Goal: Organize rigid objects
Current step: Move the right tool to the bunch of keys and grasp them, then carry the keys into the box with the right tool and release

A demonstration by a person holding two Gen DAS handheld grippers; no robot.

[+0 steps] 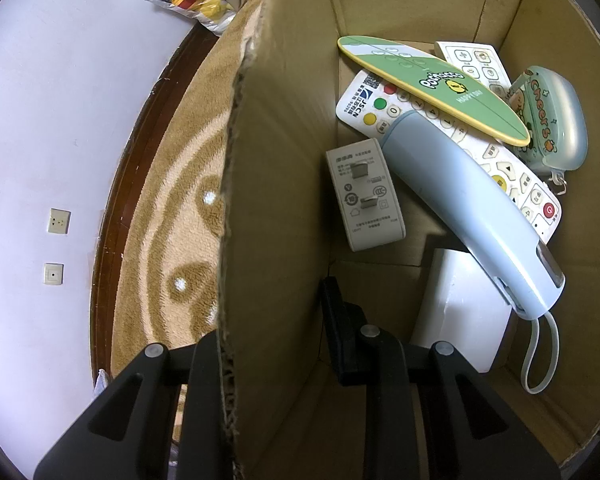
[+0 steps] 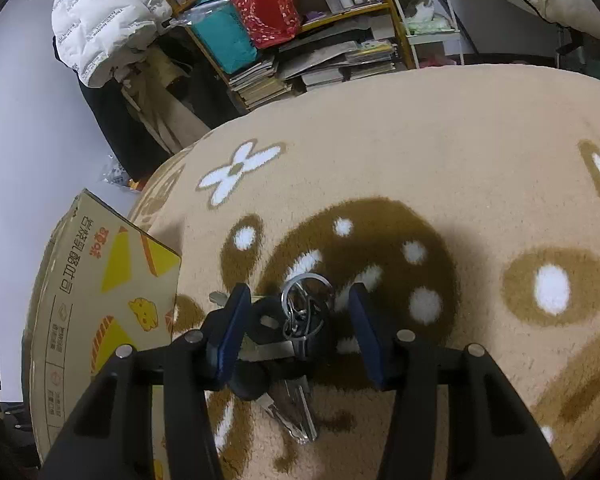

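Observation:
A bunch of keys (image 2: 288, 344) on a metal ring lies on the tan rug (image 2: 440, 152). My right gripper (image 2: 300, 320) is open, its blue-padded fingers (image 2: 230, 332) on either side of the keys. My left gripper (image 1: 276, 328) straddles the side wall of the cardboard box (image 1: 268, 184), one finger outside and one finger (image 1: 336, 320) inside, apparently clamped on the wall. The box holds a white remote (image 1: 452, 136), a green oval mirror (image 1: 432, 84), a light blue handheld device (image 1: 472, 208), a grey charger (image 1: 364, 196), a blue case (image 1: 556, 116) and a white block (image 1: 460, 312).
The box also shows at the left of the right wrist view (image 2: 100, 312). A cluttered bookshelf (image 2: 308, 36) and a white jacket (image 2: 104, 16) stand beyond the rug. A white wall with sockets (image 1: 58, 220) and a dark wood baseboard (image 1: 140, 152) border the rug.

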